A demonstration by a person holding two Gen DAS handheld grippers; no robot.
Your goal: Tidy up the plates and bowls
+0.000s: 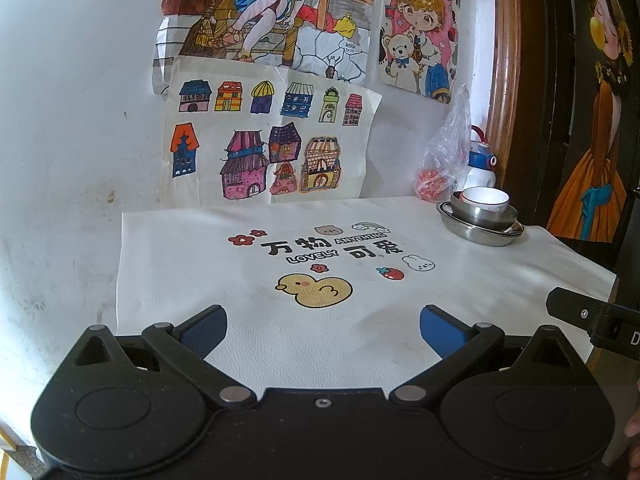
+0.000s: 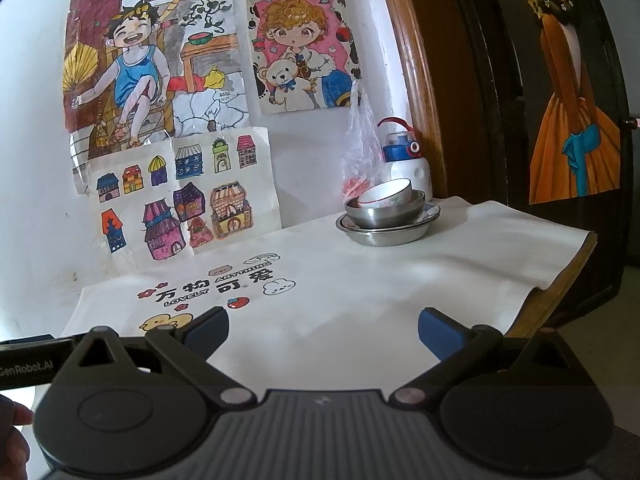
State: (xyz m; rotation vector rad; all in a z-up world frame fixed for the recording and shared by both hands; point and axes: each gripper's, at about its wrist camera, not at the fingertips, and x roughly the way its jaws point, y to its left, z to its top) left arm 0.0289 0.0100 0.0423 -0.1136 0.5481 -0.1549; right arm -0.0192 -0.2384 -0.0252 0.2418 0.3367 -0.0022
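Stack at counter [image 2: 460,264] far-right corner, near wall: 1 white ceramic bowl [image 2: 386,194] (fragile, smooth) nested tilted in 1 steel bowl [image 2: 384,212] on 1 steel plate [image 2: 386,236]; patterned dish rim between, unclear. Steel prob. light, stiff, slippery; grip rims. Left hand-held gripper [image 1: 323,330] and right hand-held gripper [image 2: 323,332] both spread, empty, well apart from stack.

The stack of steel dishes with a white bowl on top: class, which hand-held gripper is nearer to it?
Right, probably. The stack sits ahead, slightly right of the open right hand-held gripper; from the open left hand-held gripper it lies far right and looks smaller.
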